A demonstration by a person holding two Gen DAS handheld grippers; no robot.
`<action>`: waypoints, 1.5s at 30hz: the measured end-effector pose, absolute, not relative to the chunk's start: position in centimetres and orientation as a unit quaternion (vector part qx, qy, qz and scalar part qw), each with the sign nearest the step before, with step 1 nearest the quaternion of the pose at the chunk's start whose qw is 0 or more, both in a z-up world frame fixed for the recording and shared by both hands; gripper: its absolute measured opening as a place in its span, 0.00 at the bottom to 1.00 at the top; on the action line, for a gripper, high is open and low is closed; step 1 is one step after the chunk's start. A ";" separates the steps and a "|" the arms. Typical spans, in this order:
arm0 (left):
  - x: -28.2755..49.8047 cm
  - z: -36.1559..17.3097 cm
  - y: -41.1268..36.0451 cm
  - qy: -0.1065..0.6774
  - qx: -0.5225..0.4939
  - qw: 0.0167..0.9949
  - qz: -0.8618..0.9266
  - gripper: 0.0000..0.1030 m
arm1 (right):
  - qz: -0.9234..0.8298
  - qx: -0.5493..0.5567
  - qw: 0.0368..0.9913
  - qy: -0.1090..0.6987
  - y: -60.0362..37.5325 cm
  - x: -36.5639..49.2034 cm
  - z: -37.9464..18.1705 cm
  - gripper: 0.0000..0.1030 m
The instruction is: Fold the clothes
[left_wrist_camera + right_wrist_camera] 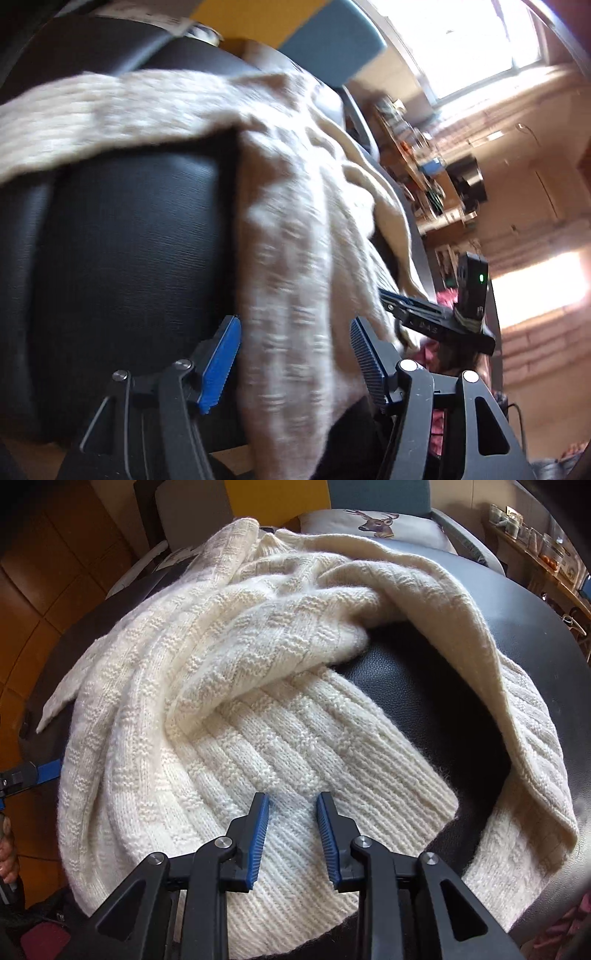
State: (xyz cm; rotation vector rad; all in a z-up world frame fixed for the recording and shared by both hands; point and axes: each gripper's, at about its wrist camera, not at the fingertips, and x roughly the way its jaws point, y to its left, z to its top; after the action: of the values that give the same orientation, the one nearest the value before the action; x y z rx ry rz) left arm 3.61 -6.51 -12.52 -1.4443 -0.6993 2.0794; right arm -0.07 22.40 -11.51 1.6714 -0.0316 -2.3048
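Both tongs (pixel 295 360) (pixel 293 834) gape over chunky cream ribbed-knit sweater (pixel 236 686) on black leather (pixel 413 686)

Bare black seat (pixel 417 686) open (mid-loop), cream sweater (pixel 207 672) heaped around

Support: a black, leather-grained padded surface (pixel 399 686), rounded at its edges. Directly on it lies a cream-white chunky-knit sweater (pixel 207 672) in a basket-weave pattern — rumpled, not flat. Its ribbed hem (pixel 295 849) rests at the near edge; one fold loops round a bare patch of the black padding. A sleeve (pixel 110 110) trails across the pad — blurred in the left wrist view.
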 end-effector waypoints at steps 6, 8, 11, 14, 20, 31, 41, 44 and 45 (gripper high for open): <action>1.8 -12.8 -5.3 -0.214 -0.533 0.229 0.786 0.07 | -0.826 0.538 0.166 -0.014 22.6 -3.3 -8.6 0.28; 1.5 -13.0 -5.7 -0.223 -0.528 0.223 0.789 0.06 | -0.837 0.521 0.165 -0.010 21.9 -6.2 -8.3 0.28; 1.4 -13.2 -6.4 -0.220 -0.521 0.208 0.798 0.06 | -0.841 0.518 0.155 0.004 20.9 -11.0 -9.1 0.27; 0.6 -14.2 -7.9 -0.219 -0.522 0.182 0.804 0.06 | -0.819 0.561 0.118 0.036 20.6 -15.3 -12.0 0.25; 0.9 -14.3 -13.2 -0.256 -0.517 0.150 0.803 0.25 | -0.819 0.570 0.059 0.030 23.7 -16.1 -13.2 0.23; 6.1 -10.8 -34.2 -0.278 -0.442 -0.165 0.836 0.29 | -0.860 0.498 0.107 -0.031 23.0 -13.3 -9.7 0.25; 2.1 -13.9 -38.5 -0.255 -0.468 -0.162 0.830 0.38 | -0.844 0.481 0.234 -0.037 14.3 -12.0 -6.6 0.25; 0.3 -14.8 -37.8 -0.223 -0.487 -0.157 0.830 0.46 | -0.834 0.475 0.278 -0.029 11.4 -12.1 -5.7 0.25; -0.2 -15.3 -37.5 -0.218 -0.496 -0.151 0.827 0.50 | -0.831 0.473 0.291 -0.025 10.4 -12.3 -5.5 0.25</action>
State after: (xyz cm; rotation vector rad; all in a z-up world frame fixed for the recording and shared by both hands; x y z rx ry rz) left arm -0.22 -37.46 -15.26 -1.7270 -0.7581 2.8822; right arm -12.25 10.38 -5.53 1.2626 -0.0672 -2.2164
